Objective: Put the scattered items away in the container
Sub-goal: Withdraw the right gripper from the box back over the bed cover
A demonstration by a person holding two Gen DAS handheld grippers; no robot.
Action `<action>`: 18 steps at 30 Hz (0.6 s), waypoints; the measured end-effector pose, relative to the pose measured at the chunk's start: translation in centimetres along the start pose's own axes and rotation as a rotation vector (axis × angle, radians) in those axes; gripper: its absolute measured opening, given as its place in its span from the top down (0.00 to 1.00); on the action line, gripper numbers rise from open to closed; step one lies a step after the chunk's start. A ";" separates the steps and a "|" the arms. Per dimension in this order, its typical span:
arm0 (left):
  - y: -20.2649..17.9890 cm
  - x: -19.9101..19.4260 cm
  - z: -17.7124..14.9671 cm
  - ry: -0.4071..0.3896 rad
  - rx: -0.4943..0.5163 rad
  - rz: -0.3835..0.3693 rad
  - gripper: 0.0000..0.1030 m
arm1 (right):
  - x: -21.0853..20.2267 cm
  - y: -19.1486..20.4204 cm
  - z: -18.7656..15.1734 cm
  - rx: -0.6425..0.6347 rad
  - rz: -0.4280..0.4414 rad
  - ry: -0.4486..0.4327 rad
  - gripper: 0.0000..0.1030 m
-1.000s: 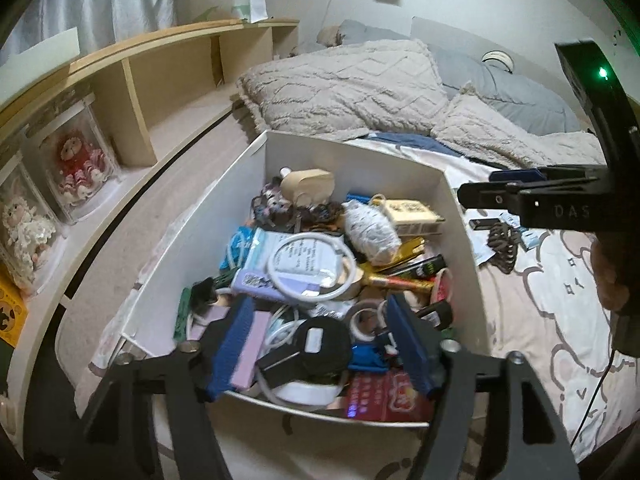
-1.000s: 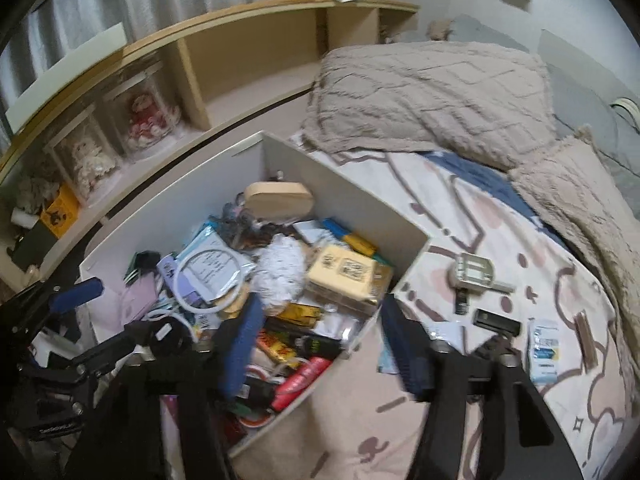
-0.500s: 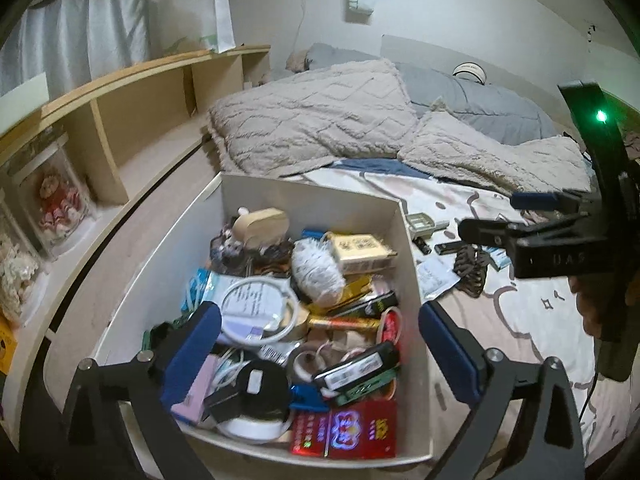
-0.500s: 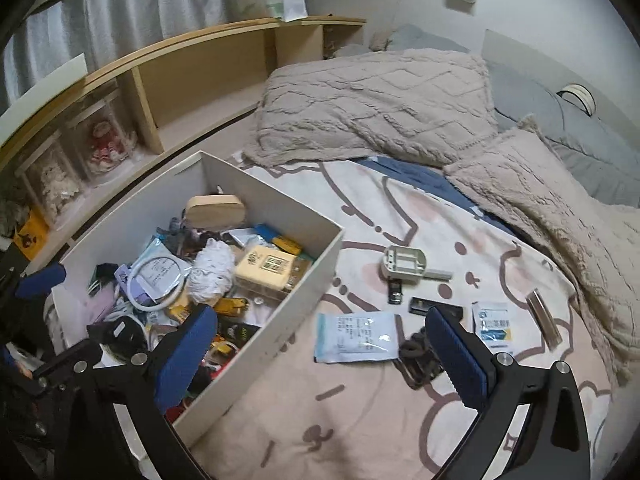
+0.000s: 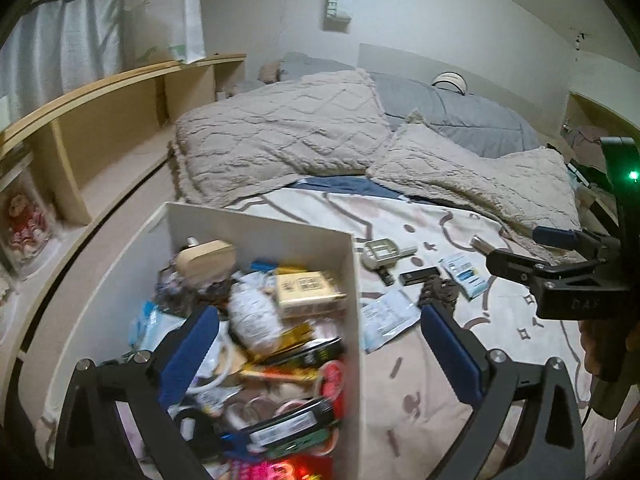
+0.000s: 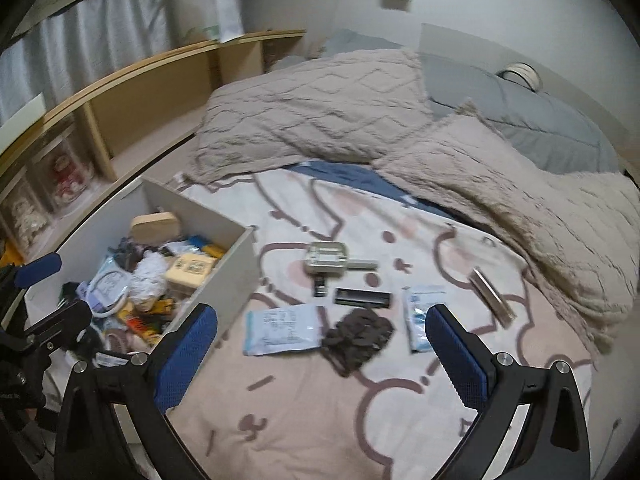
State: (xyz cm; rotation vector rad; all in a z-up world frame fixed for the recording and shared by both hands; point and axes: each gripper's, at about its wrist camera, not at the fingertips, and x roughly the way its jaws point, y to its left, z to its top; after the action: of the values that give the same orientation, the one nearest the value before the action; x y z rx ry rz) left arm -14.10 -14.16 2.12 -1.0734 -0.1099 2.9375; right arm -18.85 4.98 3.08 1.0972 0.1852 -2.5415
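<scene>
Both grippers wide, nothing held – white box [image 6: 236, 264] already full of clutter
L gripper [image 5: 320, 360] over box's right wall; R gripper [image 6: 320, 354] right of box, above brown scrunchie [image 6: 358, 338] & blue packet [image 6: 282, 330] on bedsheet [image 6: 320, 412]

The white open-top box [image 6: 236, 268] sits on the bed's left side, crammed with stuff: a tan wooden piece, a white yarn ball [image 6: 150, 276], a yellowish carton [image 6: 190, 270], cables and packets. Still loose on the blanket just right of it: a pale green pedal-like gadget [image 6: 328, 260], a small black clip, a flat black bar [image 6: 362, 297], a blue-white pouch [image 6: 282, 330], a dark brown claw clip [image 6: 356, 338], another blue-white sachet [image 6: 418, 318] and a metal strip [image 6: 490, 296].
</scene>
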 end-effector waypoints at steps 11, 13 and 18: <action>-5.4 4.0 1.5 0.022 0.059 -0.091 0.01 | 0.6 -7.5 -1.3 0.142 -0.098 0.006 0.00; -6.4 4.8 1.7 0.027 0.074 -0.102 0.01 | 0.8 -8.5 -1.5 0.161 -0.108 0.007 0.00; -8.7 6.4 1.8 0.036 0.121 -0.122 0.01 | 1.2 -10.7 -1.8 0.214 -0.106 -0.008 0.00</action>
State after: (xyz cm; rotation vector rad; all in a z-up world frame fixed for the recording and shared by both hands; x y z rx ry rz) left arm -20.27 -5.41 -0.08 -1.0625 0.0029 2.7754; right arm -22.46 15.03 0.70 1.1834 -0.0325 -2.7095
